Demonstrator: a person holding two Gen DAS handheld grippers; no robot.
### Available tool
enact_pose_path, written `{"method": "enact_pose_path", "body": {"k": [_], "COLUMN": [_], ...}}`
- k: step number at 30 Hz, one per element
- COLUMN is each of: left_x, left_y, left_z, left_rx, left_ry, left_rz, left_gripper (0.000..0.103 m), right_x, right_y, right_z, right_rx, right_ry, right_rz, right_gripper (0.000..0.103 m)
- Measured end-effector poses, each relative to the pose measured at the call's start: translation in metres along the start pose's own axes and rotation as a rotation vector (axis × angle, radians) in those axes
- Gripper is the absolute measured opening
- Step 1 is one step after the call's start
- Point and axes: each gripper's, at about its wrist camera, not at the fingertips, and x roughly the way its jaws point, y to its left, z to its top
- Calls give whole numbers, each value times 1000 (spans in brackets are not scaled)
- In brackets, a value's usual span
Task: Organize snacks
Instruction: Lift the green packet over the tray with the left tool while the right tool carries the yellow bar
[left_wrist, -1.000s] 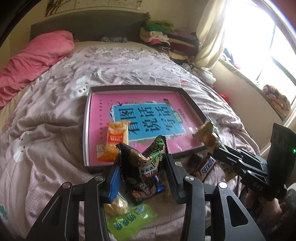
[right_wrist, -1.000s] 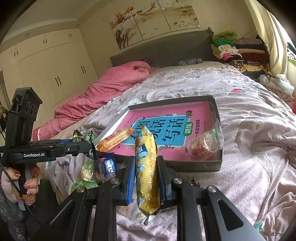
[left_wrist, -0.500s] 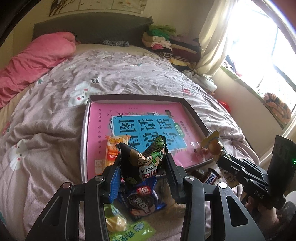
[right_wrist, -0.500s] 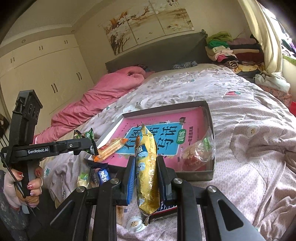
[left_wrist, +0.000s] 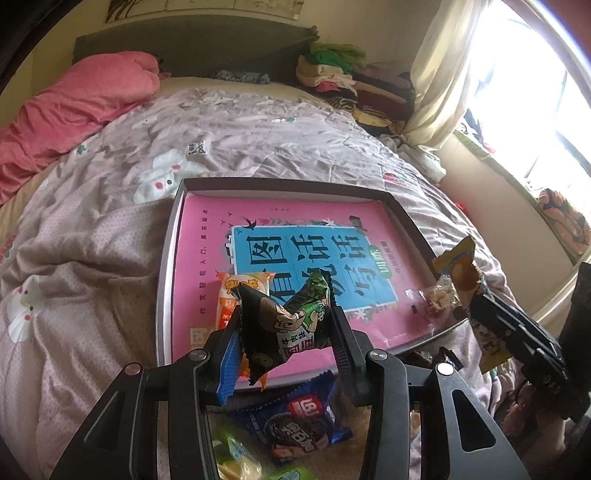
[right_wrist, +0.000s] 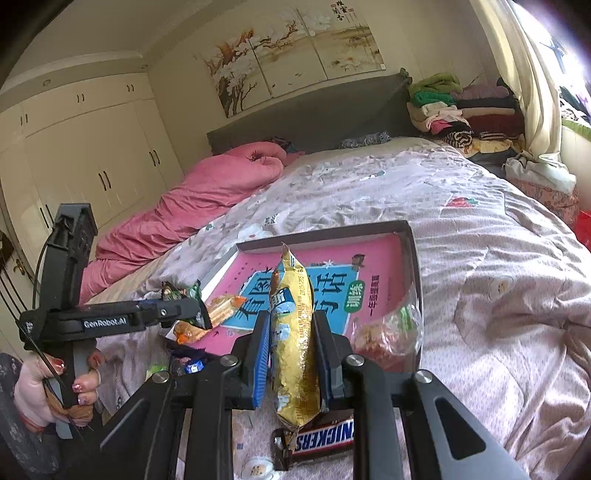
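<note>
My left gripper (left_wrist: 284, 325) is shut on a black-and-green snack packet (left_wrist: 286, 325), held above the near edge of a shallow dark box (left_wrist: 168, 258) with a pink and blue book cover inside. An orange snack (left_wrist: 236, 291) and a clear-wrapped snack (left_wrist: 436, 299) lie in the box. My right gripper (right_wrist: 290, 332) is shut on a yellow snack packet (right_wrist: 293, 347), held upright over the box's near right corner (right_wrist: 415, 258). The right gripper also shows in the left wrist view (left_wrist: 480, 295), and the left gripper shows in the right wrist view (right_wrist: 201, 314).
Loose snacks lie on the bedspread before the box: a blue Oreo pack (left_wrist: 303, 424), green packets (left_wrist: 236, 458) and a Snickers bar (right_wrist: 321, 439). A pink duvet (left_wrist: 74, 103) lies at the far left. Folded clothes (left_wrist: 340, 77) are stacked by the headboard.
Both grippers have moved forward and up toward the box with their packets still held. The box looks larger and closer in both views.
</note>
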Motion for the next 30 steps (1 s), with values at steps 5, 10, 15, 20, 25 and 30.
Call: {"method": "enact_pose_path", "body": {"k": [5,10,15,20,25,30], "left_x": [7,12,20,27,31,33], "left_y": [-1,-7,-9,-5,-4,-6], "left_z": [3,5,5,4,5,5], "left_rx": [-2,2,3,-8,-3,13], "left_ry": [7,12,28,45,44,41], "left_rz": [3,1,4,9,12,17], "left_gripper": [46,46,46,46,46,46], "right_x": [5,10,19,26,36,46], "right_y": [-2,-5,-4,-4,-4,-7], "right_z": [8,13,19,21,23,23], "right_rx": [2,5,2,2,3,9], "right_ry": [-17,-23,-21,-14,-2,16], "right_rz": [0,2,4,6,2,-5], "right_gripper": [23,23,23,23,23,23]}}
